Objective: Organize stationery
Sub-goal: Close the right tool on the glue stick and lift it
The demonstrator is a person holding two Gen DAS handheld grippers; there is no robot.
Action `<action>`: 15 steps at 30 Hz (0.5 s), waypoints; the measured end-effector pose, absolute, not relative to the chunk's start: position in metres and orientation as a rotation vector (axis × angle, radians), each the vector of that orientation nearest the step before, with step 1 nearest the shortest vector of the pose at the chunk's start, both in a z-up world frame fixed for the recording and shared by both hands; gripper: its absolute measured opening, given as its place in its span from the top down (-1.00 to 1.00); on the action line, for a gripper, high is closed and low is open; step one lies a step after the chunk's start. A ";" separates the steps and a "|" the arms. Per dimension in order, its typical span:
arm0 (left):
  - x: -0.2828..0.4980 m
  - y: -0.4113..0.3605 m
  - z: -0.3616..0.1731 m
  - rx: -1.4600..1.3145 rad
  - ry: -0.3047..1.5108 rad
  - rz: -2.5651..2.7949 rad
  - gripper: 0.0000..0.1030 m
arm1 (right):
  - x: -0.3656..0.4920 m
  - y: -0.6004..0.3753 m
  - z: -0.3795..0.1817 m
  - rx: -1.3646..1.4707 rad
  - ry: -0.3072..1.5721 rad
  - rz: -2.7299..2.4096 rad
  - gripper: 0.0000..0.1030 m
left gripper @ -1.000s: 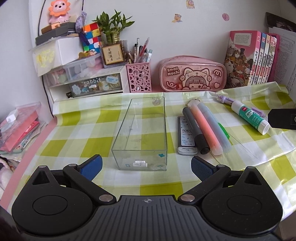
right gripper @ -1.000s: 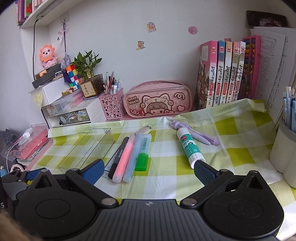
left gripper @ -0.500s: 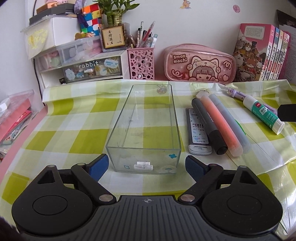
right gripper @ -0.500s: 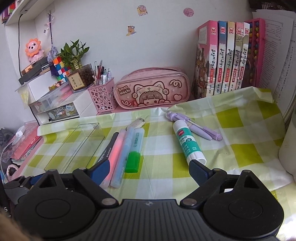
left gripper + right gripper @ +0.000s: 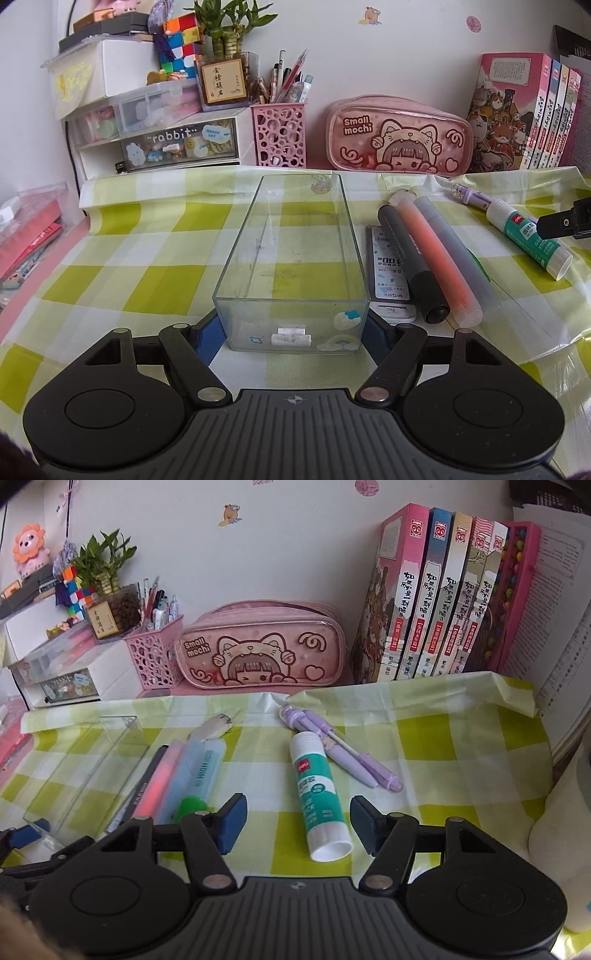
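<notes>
A clear plastic box (image 5: 291, 258) lies empty on the green-checked cloth; it also shows in the right wrist view (image 5: 85, 771). My left gripper (image 5: 291, 338) has its blue pads against both sides of the box's near end. Right of the box lie a lead case (image 5: 388, 273), a black marker (image 5: 413, 262), an orange highlighter (image 5: 436, 258) and a grey-blue one (image 5: 458, 258). A green-and-white glue stick (image 5: 319, 794) lies between the pads of my open right gripper (image 5: 297, 819), not touched. Two purple pens (image 5: 343, 749) lie beside the glue stick.
A pink pencil case (image 5: 399, 136), a pink pen holder (image 5: 279, 134) and a drawer unit (image 5: 162, 136) stand along the wall. Books (image 5: 439, 598) stand at the back right. A white cup (image 5: 561, 849) is at the right edge.
My left gripper moved forward and its pads closed in on the near end of the clear box. My right gripper moved forward and lower, so the glue stick now lies between its pads.
</notes>
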State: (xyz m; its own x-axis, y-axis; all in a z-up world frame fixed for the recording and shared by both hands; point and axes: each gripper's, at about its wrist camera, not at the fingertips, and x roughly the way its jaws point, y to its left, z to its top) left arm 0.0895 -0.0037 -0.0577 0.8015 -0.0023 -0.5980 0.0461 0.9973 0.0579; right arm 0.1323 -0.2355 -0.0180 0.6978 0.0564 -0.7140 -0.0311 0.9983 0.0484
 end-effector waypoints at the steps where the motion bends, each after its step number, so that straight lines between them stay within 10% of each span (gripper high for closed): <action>1: 0.090 -0.003 -0.058 0.066 0.640 -0.028 -0.42 | 0.138 -0.236 -0.020 0.009 0.808 0.039 0.00; 8: 0.091 -0.004 -0.059 0.067 0.633 -0.032 -0.42 | 0.164 -0.243 -0.043 -0.027 0.915 0.062 0.50; 15: 0.090 -0.004 -0.060 0.066 0.624 -0.059 -0.41 | 0.158 -0.245 -0.048 0.210 0.919 0.074 0.56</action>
State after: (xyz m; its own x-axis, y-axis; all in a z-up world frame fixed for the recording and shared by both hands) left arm 0.0900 -0.0040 -0.0598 0.8102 -0.0355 -0.5851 0.0754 0.9962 0.0440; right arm 0.1578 -0.2453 -0.0477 0.6057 0.1529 -0.7809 0.0265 0.9769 0.2118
